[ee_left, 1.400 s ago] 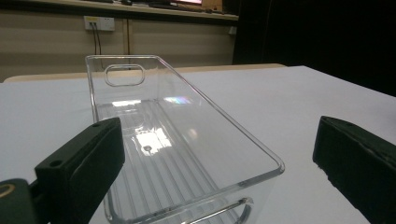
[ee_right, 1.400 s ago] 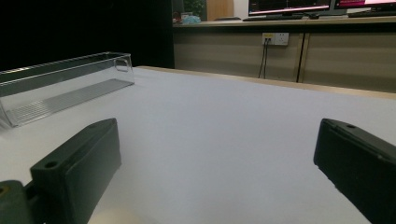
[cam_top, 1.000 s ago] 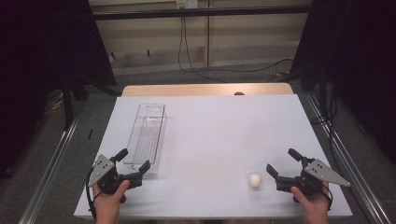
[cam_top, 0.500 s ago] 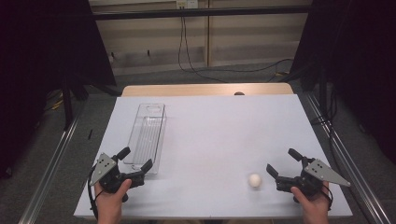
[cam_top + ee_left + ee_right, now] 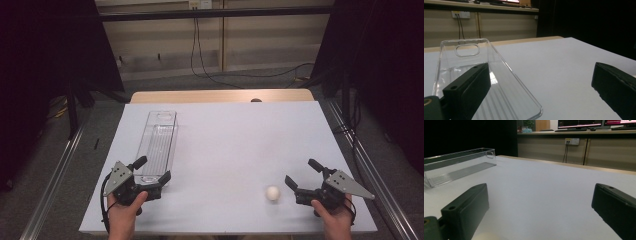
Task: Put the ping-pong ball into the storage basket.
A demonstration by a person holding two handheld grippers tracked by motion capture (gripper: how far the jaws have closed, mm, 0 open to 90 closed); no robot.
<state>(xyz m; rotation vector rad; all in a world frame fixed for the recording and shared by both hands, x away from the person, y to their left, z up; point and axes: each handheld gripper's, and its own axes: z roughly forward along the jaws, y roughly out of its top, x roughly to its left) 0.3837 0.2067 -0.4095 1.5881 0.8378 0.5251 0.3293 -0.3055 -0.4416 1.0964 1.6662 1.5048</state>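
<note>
At the near edge of the table (image 5: 225, 150) the person's two hands rest low, each wrapped around a gripper with the forearm coming straight in from below and the wrist turned so the tool points forward and slightly inward. The right gripper (image 5: 304, 175) sits with its jaws spread wide, just to the right of a small white ball (image 5: 272, 193) that lies on the bare white surface near the front edge; the nearer jaw tip is close to the ball but apart from it, and in the right gripper view a pale curve at the bottom edge is probably that ball (image 5: 485, 236). That placement looks like readiness to close on the ball. The left gripper (image 5: 154, 171) is likewise spread open and holds nothing; its jaws straddle the near right corner of a long clear plastic tray (image 5: 157, 145), one jaw over the tray's ribbed floor (image 5: 461, 75) and the other out over the table. It may be there to steady the tray as a target, though that is a guess. The tray runs away from the person toward the far edge, empty. Beyond the table, cables hang on a pale wall (image 5: 210, 45).
</note>
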